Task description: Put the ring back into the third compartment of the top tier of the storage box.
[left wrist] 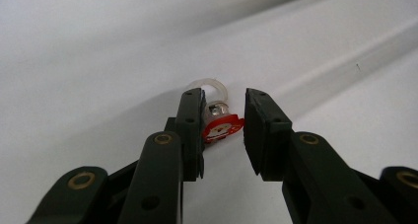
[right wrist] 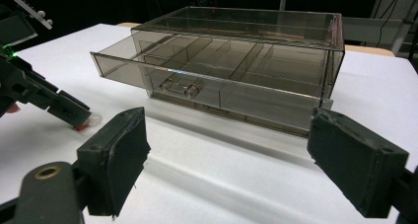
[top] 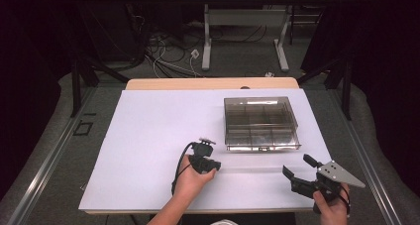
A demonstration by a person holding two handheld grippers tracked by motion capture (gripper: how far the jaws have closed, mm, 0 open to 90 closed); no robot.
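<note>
In the high view, a white table (top: 148,136) holds a smoky clear drawer box (top: 260,123) toward its far right, with the drawer pulled a little toward the person. The left gripper (top: 219,165) is held low over the table near the front middle, its tips pointing right and sitting just in front of the box's near left corner. The right gripper (top: 297,171) (the one with the grey plate on top) sits near the front right corner, angled toward the box, its 2 jaws spread wide with nothing between them.

In the left gripper view, the left gripper (left wrist: 224,118) has a small charm (left wrist: 220,123) between its 2 jaws: a red and white figure with a silvery bead and a clear ring at its far end, lying on the white surface. The charm lies against the left pad, while a gap shows between it and the right pad. The jaws are as close together as they get, set around the charm.

In the right gripper view, the right gripper (right wrist: 229,157) has its pads far apart and empty. Beyond them stands the drawer box (right wrist: 236,61), its drawer (right wrist: 162,78) partly out and split into compartments. At the left edge the left gripper (right wrist: 81,118) touches down on the table, with a bit of red and the clear ring of the charm (right wrist: 84,123) at its tips.
</note>
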